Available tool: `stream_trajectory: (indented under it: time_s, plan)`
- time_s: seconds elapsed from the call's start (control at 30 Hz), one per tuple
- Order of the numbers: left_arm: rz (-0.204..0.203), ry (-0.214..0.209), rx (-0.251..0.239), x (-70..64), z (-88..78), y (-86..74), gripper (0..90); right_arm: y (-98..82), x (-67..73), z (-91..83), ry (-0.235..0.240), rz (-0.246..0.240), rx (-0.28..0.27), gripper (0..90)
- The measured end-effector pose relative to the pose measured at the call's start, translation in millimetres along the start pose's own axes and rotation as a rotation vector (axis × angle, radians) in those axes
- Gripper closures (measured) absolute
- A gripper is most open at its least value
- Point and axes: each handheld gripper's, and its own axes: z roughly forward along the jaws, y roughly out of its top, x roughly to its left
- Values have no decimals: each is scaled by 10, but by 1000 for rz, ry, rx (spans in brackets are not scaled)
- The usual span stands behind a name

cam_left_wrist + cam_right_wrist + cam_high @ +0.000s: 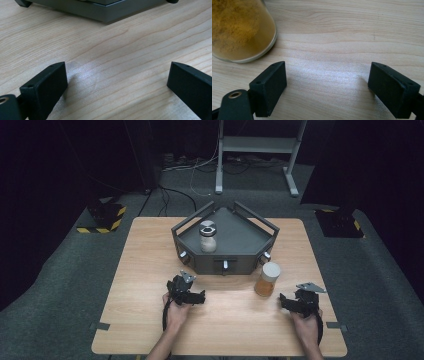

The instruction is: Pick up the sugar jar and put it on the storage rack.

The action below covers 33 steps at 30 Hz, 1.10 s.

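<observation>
Landmark: we take the dark grey tray, which sits at the far middle of the wooden tabletop, as our reference for every place below.

Left tool: we see it held in the left hand, near the tray's front left corner and on our side of it. In the left gripper view its jaws stand spread wide with only bare wood between them, and the tray's front edge runs across the top of that view.

Right tool: we see it held in the right hand, out past the tray's front right corner and well toward us. In the right gripper view its jaws are spread, pinching nothing, with bare wood between them.

Orange-powder jar: we find it upright with a white lid, on the tabletop just in front of the tray's front right corner, apart from both tools. It is nearer the right tool, and its glass base lies beyond that tool's jaws, off to one side.

White-powder jar: we see it standing upright inside the tray, toward the tray's left side.

Tray knobs: we make out small pale knobs along the tray's front wall.
</observation>
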Motion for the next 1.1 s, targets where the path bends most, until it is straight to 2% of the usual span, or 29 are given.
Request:
stream_trajectory:
  time_s: [0.03, 1.1]
  plan:
    - [1, -1, -12, 5, 4, -30, 17, 0, 1, 0, 0, 0, 0, 147]
    - [2, -8, -13, 21, 4, -34, 15, 1, 1, 1, 0, 0, 1, 145]
